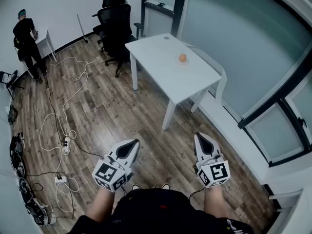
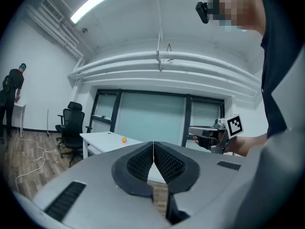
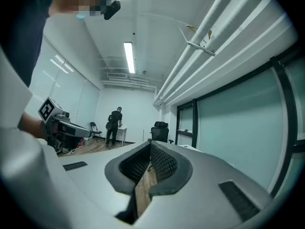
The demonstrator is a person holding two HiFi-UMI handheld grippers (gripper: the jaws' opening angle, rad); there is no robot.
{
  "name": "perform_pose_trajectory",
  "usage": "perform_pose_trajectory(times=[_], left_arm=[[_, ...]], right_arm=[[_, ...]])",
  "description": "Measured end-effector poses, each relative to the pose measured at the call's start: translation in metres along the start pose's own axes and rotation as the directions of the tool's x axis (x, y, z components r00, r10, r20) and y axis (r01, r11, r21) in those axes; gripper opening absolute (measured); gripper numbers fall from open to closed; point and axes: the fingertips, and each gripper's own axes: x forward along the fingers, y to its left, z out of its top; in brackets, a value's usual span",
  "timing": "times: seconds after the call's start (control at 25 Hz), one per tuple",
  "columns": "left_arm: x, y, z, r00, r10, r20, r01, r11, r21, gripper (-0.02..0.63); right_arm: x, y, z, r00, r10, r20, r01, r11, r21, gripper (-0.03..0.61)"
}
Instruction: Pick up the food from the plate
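The food (image 1: 182,58), a small orange round piece, lies on a plate (image 1: 187,62) that is hard to see against the white surface (image 1: 163,65). The plate holds only this one piece. It stands near the far long edge of the surface, toward the glass wall, and it is well apart from both grippers.

The left gripper (image 1: 130,147) is closed, its ribbed pads (image 2: 143,161) are pressed together with nothing between them. The right gripper (image 1: 202,141) is closed and empty too. Both are held low over the wooden floor (image 1: 122,116), near the person's body, and point toward the surface.

Black chairs (image 1: 114,21) stand at the far end of the surface. White cables (image 1: 58,130) lie on the floor at the left, and another person (image 1: 27,40) stands by the far wall.
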Motion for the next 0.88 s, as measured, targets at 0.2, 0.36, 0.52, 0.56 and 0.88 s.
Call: perform_pose_trajectory(times=[0.2,0.36,0.52,0.56,0.88], left_arm=[[-0.006,0.004,0.003,1.0,-0.001,0.006,0.001,1.0,0.008,0.023],[-0.014,0.007,0.002,1.0,0.005,0.012,-0.006,1.0,0.004,0.023],[-0.024,0.013,0.002,1.0,0.009,0.02,-0.008,1.0,-0.004,0.023],[-0.028,0.016,0.002,1.0,0.011,0.024,-0.011,1.0,-0.007,0.023],[-0.086,0.055,0.002,0.997,0.06,0.057,-0.06,0.998,0.004,0.023]], right_arm=[[0.004,0.006,0.003,1.0,0.006,-0.003,-0.006,1.0,-0.008,0.025],[0.008,0.017,0.004,1.0,0.022,-0.007,-0.023,1.0,-0.018,0.025],[0.015,0.027,0.006,1.0,0.029,-0.006,-0.029,1.0,-0.012,0.025],[0.018,0.031,0.007,1.0,0.028,-0.01,-0.029,1.0,-0.012,0.025],[0.045,0.091,0.012,0.999,0.05,-0.021,-0.05,0.998,-0.045,0.025]])
